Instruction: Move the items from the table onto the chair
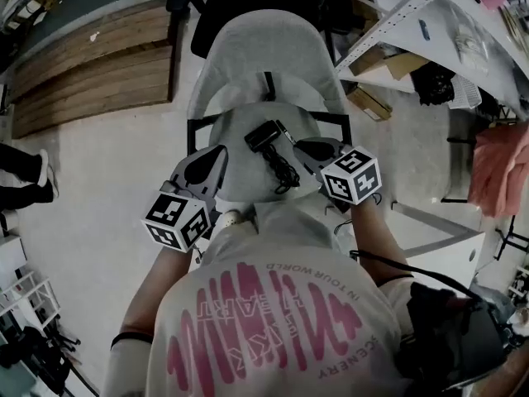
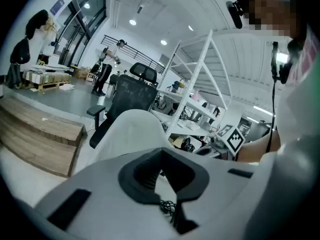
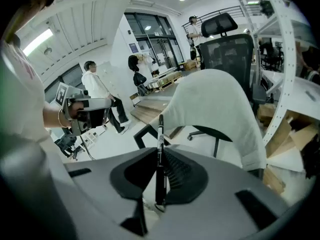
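In R tongs (image 3: 160,153): slim black pen (image 3: 160,129), white label, upright

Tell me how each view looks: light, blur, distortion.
Head view: dim and flat, chair evenly lit, mild bending at the edges. Left gripper view: strong fisheye, ceiling lights glare, near foreground soft. Right gripper view: fisheye bends the shelf post; pen sharp.

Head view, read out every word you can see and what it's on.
"SCENERY": upside down on the person's shirt.
"WORLD": same shirt, upside down.
Large pink lettering on it: unreadable.
Patterns only, no words: left cube, right cube.
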Available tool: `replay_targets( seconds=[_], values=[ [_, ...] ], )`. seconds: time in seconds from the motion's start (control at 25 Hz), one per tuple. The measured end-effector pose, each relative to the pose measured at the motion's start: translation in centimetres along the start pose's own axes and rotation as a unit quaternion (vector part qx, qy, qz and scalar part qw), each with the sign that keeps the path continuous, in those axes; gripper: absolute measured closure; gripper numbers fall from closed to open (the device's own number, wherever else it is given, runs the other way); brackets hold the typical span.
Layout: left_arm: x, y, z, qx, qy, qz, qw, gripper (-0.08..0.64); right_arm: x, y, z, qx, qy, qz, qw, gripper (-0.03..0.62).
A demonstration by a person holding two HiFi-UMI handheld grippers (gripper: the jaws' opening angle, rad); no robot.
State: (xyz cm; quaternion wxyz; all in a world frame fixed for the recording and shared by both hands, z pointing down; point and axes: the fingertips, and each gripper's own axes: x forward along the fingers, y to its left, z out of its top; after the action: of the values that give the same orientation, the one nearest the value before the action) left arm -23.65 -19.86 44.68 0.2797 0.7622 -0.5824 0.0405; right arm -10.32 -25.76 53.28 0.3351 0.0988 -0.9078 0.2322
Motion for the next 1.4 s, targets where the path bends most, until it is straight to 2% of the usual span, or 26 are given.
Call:
replay_targets(
  seconds=[0.24, 0.52, 0.76, 0.96, 1.16, 1.24, 1.4],
  values=[
    [2.0, 0.4, 0.9, -0.018, 0.006, 0.034, 0.9993, 0.552, 2.5, -3.0, -0.8, 0.01, 0.03, 0.026, 0.999, 0.538],
    [3.4, 1.3, 0.2, -0.029, 0.028, 0.066, 0.997, 0.552, 5.5, -5.6, -3.7, 0.061, 0.056, 0.032, 0.996, 0.538],
    [4.9, 1.5, -0.9, -0.047, 0.05, 0.073, 0.9949, 0.552, 8.5, -8.9, -8.6, 0.113, 0.095, -0.012, 0.989, 0.538],
    [5.1, 2.0, -2.7, -0.054, 0.074, 0.088, 0.9919, 0.552, 10.9, -10.3, -13.3, 0.131, 0.133, -0.046, 0.981, 0.538],
    [4.4, 2.0, -4.9, -0.052, 0.112, 0.1, 0.9873, 0.552, 12.5, -10.5, -17.0, 0.145, 0.167, -0.059, 0.973, 0.538],
    [3.4, 2.0, -5.4, -0.056, 0.123, 0.101, 0.9857, 0.552, 12.5, -10.5, -17.9, 0.156, 0.181, -0.07, 0.969, 0.538],
    [2.4, 1.9, -7.2, -0.075, 0.135, 0.108, 0.982, 0.552, 12.7, -11.4, -20.2, 0.21, 0.202, -0.096, 0.952, 0.538]
  ],
)
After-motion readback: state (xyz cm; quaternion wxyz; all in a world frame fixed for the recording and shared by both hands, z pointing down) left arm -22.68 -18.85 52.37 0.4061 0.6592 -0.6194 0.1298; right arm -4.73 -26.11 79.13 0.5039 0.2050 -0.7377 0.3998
